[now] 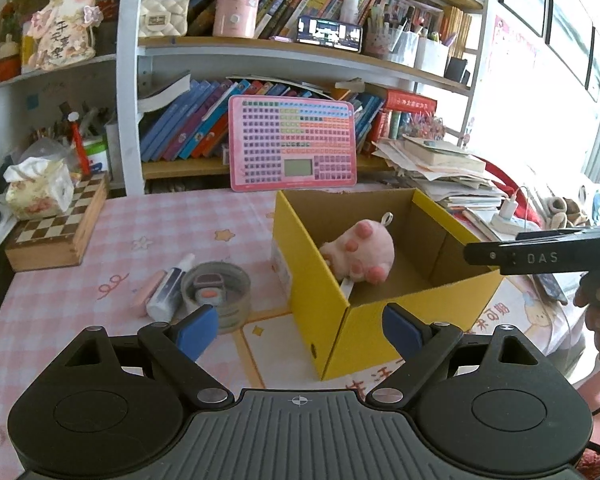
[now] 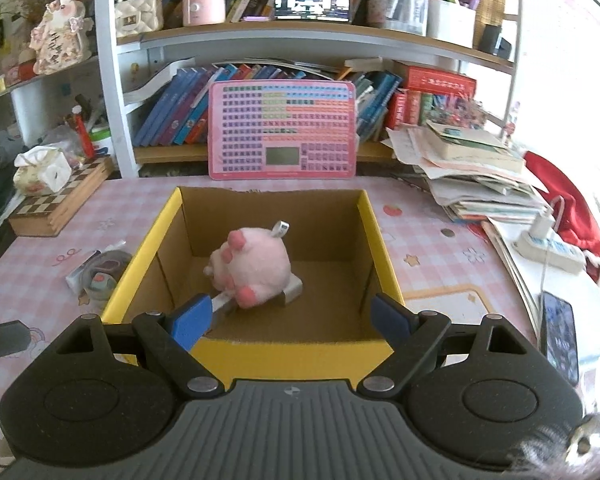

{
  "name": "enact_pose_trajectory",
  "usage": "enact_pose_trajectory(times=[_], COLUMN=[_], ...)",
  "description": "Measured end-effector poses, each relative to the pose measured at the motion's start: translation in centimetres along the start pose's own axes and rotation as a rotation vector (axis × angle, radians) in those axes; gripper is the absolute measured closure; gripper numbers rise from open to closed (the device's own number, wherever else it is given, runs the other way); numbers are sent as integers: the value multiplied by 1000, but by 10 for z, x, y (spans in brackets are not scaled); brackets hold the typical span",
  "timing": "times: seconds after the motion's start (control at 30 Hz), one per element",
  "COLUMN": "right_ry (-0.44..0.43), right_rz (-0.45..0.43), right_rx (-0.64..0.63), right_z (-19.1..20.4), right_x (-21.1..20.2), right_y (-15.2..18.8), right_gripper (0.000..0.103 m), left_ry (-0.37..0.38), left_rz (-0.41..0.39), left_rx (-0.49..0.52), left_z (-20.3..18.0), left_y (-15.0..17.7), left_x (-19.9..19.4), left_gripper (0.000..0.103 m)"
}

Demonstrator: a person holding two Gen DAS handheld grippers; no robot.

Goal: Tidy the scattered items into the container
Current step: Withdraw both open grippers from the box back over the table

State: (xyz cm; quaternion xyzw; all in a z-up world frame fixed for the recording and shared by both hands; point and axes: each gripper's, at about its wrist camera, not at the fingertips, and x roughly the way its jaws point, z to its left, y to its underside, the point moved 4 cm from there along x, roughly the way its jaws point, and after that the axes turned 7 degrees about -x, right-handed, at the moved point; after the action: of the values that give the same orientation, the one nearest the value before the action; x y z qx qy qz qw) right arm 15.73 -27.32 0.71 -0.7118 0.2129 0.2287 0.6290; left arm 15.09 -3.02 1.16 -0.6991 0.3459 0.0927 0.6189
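Note:
A yellow cardboard box (image 1: 328,312) (image 2: 374,224) stands open on the pink checked table. Inside it lies a pink plush toy (image 1: 362,250) (image 2: 256,266) on top of a white flat item (image 2: 294,290). Left of the box sit a round grey lid (image 1: 216,292) (image 2: 102,276), a white tube (image 1: 168,290) and a pink stick (image 1: 146,290). My left gripper (image 1: 300,330) is open, empty, at the box's near left corner. My right gripper (image 2: 292,322) is open, empty, over the box's near wall. The right gripper's black body (image 1: 540,254) shows at the right edge of the left wrist view.
A pink keyboard toy (image 1: 292,144) (image 2: 282,130) leans against the bookshelf behind the box. A chessboard box (image 1: 60,228) with a tissue pack (image 1: 40,184) stands at the left. Stacked papers (image 2: 476,172), a power strip (image 2: 548,246) and a phone (image 2: 558,334) lie at the right.

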Motion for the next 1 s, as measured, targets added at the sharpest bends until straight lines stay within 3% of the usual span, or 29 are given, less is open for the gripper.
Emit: enact_pose_trajectory(times=[0.6,0.8,1.0], right_ry=[87,75,44], right_rz=[35,50,75], right_rx=[58,75,66], right_z=[39,69,101], right_x=[-47,-56,-59], right_y=[50,66,77], right_gripper=[17,17,17], left_ry=[45,32,-5], left_rz=[29,57,89], left_rx=[7,-13,56], left_z=[24,39,49], left_y=[20,31,44], left_x=[-31,-38,-45], left_gripper=[11,11,11])
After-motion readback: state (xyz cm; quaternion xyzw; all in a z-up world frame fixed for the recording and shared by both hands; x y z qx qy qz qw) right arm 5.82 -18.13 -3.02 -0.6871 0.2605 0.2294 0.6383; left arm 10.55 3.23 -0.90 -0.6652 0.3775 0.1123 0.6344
